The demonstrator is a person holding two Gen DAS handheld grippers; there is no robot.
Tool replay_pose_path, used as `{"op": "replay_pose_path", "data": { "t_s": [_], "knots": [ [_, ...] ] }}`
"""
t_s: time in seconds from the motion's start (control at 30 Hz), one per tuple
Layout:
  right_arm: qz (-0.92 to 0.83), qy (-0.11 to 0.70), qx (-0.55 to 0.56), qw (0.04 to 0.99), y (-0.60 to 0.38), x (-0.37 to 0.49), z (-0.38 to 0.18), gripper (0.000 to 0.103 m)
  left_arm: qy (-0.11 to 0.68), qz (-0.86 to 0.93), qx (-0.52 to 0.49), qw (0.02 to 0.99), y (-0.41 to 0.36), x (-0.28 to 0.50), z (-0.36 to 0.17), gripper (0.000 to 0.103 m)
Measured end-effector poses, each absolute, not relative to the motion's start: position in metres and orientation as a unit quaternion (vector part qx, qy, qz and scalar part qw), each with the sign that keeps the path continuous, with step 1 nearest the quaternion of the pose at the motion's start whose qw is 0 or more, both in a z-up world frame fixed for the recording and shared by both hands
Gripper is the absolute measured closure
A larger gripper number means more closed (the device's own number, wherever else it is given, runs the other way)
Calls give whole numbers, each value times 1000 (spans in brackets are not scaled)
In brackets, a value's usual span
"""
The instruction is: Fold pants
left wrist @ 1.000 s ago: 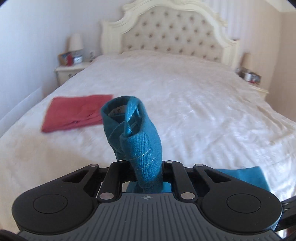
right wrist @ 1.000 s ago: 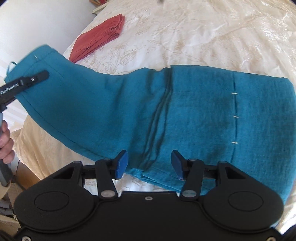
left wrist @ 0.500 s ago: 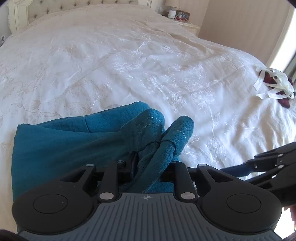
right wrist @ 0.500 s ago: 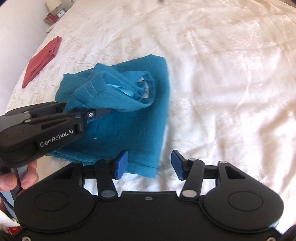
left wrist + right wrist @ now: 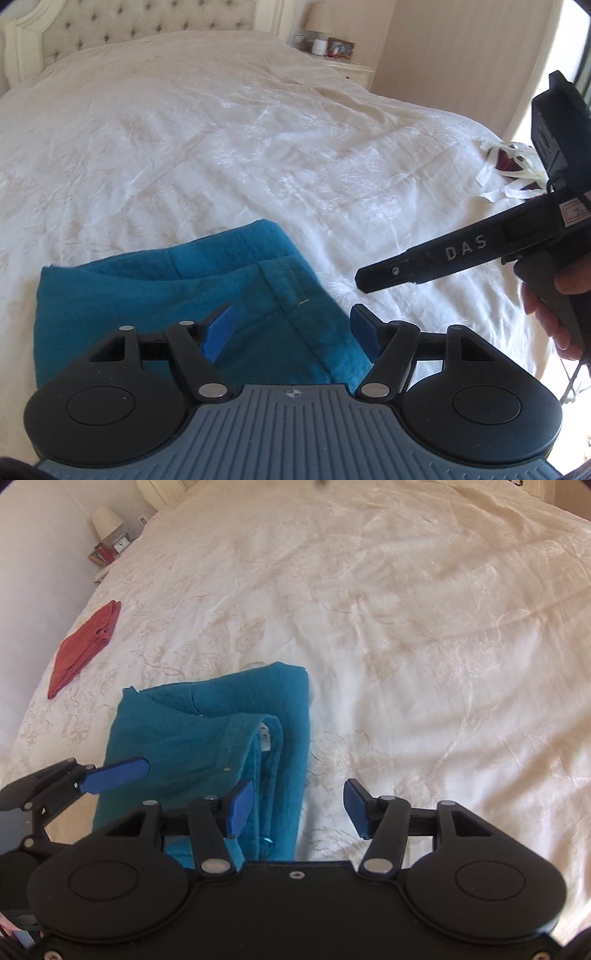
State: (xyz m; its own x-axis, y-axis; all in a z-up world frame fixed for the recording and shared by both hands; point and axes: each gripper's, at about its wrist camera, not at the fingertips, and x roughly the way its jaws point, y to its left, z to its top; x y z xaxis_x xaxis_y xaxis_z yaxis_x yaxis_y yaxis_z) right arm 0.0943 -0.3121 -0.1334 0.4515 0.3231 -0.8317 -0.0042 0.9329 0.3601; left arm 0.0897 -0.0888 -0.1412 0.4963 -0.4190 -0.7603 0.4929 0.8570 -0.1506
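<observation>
Left tongs (image 5: 291, 328): just spread wide, pants (image 5: 177, 295) released.
Right tongs (image 5: 299, 806): spread, empty.
Risk: top flap's raised edge could spring back and unfold.

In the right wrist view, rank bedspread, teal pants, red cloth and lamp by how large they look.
1. Bedspread, fills most of the view.
2. Teal pants, folded, close to the camera.
3. Red cloth.
4. Lamp.
The red cloth and lamp lie farther off, so true sizes are unsure.

A big bed (image 5: 258, 122) with a white cover fills the room. A padded headboard (image 5: 147, 26) stands by pale walls (image 5: 461, 48).
</observation>
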Motion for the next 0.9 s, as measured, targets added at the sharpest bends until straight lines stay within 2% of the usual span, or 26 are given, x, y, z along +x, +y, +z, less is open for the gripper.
{"op": "replay_pose_path", "data": {
  "t_s": [0.2, 0.33, 0.57, 0.6, 0.63, 0.67, 0.9],
  "knots": [
    [159, 517, 144, 829, -272, 129, -147, 36, 500, -137, -28, 855, -11, 113, -178, 35],
    [150, 552, 152, 806, -257, 149, -178, 34, 596, -105, -41, 795, 22, 127, -222, 36],
    [132, 593, 221, 763, -259, 149, -217, 32, 577, -148, -30, 803, 31, 131, -212, 36],
    [136, 591, 231, 761, -259, 149, -216, 49, 571, -152, -32, 806, 32, 132, -208, 36],
    [144, 591, 232, 759, -257, 148, -212, 63, 567, -154, -32, 809, 32, 132, -204, 36],
    [144, 591, 221, 762, -254, 147, -208, 82, 560, -156, -29, 813, 32, 131, -198, 36],
    [184, 487, 82, 850, -222, 141, -120, 86, 482, -147, 11, 864, 38, 142, -152, 34]
  ]
}}
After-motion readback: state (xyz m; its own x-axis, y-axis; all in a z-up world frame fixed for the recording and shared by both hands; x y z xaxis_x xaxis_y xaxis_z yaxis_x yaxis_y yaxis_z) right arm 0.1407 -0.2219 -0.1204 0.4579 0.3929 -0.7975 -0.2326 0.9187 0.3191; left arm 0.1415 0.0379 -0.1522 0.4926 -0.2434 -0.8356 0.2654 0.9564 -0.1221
